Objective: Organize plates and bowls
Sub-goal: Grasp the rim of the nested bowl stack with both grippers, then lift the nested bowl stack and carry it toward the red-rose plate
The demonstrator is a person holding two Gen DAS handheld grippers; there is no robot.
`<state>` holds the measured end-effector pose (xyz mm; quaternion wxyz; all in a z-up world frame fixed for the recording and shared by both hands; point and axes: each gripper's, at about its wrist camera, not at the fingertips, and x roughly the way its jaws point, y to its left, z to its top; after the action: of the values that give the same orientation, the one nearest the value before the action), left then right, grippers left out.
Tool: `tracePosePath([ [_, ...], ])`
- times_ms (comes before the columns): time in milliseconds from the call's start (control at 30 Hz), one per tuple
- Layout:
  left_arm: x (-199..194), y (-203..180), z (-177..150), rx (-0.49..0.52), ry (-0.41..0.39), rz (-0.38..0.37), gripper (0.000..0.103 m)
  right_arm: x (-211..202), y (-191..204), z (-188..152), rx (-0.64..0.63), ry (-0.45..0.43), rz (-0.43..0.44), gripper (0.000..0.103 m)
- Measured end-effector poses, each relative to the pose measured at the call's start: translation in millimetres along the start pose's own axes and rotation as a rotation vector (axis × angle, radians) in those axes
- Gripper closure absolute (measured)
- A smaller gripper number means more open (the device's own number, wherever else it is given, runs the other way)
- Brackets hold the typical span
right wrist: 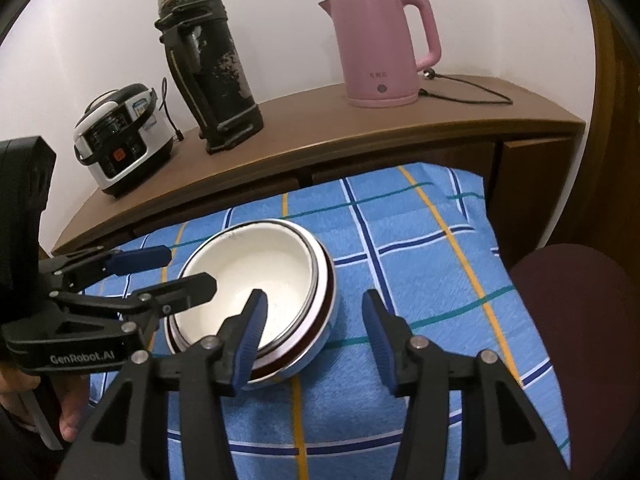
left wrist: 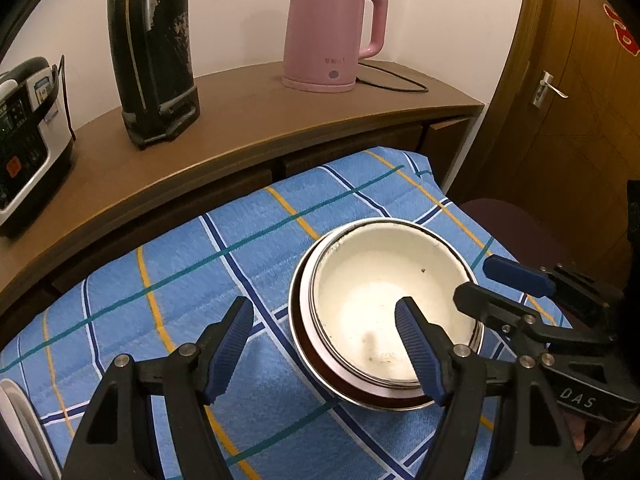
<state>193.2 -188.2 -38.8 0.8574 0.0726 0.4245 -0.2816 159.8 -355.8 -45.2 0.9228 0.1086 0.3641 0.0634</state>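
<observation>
A white bowl [left wrist: 372,292] [right wrist: 248,268] sits nested in a larger bowl with a dark red band [left wrist: 308,360] [right wrist: 326,308] on a blue checked cloth [left wrist: 180,280] [right wrist: 420,260]. My left gripper [left wrist: 324,306] [right wrist: 190,268] is open and straddles the stack's left rim, one finger over the white inside and the other over the cloth. My right gripper [right wrist: 314,298] [left wrist: 474,280] is open and straddles the right rim in the same way. Neither gripper's pads press on the bowls. The pale rim of another dish [left wrist: 20,420] shows at the lower left edge.
Behind the cloth runs a wooden counter [left wrist: 260,120] [right wrist: 320,132] with a pink kettle [left wrist: 328,28] [right wrist: 380,44], a black flask [left wrist: 152,52] [right wrist: 212,68] and a rice cooker [left wrist: 28,136] [right wrist: 120,136]. A wooden door [left wrist: 560,100] and a dark red seat [right wrist: 572,320] are on the right.
</observation>
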Motion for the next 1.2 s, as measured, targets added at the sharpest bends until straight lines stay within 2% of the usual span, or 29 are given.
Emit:
tracePosePath([
  [67,2.1,-1.3,-1.0,0.000,0.003,-0.007,0.029,3.2,-0.1,-1.7,0.012,0.001,0.008,0.053],
  [133,3.9,-0.9,-2.2,-0.007,0.002,-0.001,0.030,7.2,-1.1,-3.9,0.033,0.005,0.020,0.058],
  [267,10.6,0.8,-4.4,-0.032,0.030,-0.045,0.047,11.0,0.1,-7.0,0.049,0.000,0.030,0.060],
  [467,14.4,4.2,-7.1,-0.044,0.018,0.000,0.064,12.6,-1.6,-8.4,0.056,-0.017,0.004,0.069],
  [767,14.4,1.9,-10.7,-0.031,-0.007,0.024,0.064,15.7,-2.3,-7.1,0.066,-0.027,-0.007,0.072],
  [933,12.6,-0.3,-13.5,-0.049,-0.025,0.059,0.064,17.4,-1.3,-6.3,0.081,-0.040,-0.016,0.075],
  [1200,9.2,3.4,-13.3,-0.079,-0.023,0.064,0.064,19.2,-1.0,-4.0,0.090,-0.043,-0.006,0.080],
])
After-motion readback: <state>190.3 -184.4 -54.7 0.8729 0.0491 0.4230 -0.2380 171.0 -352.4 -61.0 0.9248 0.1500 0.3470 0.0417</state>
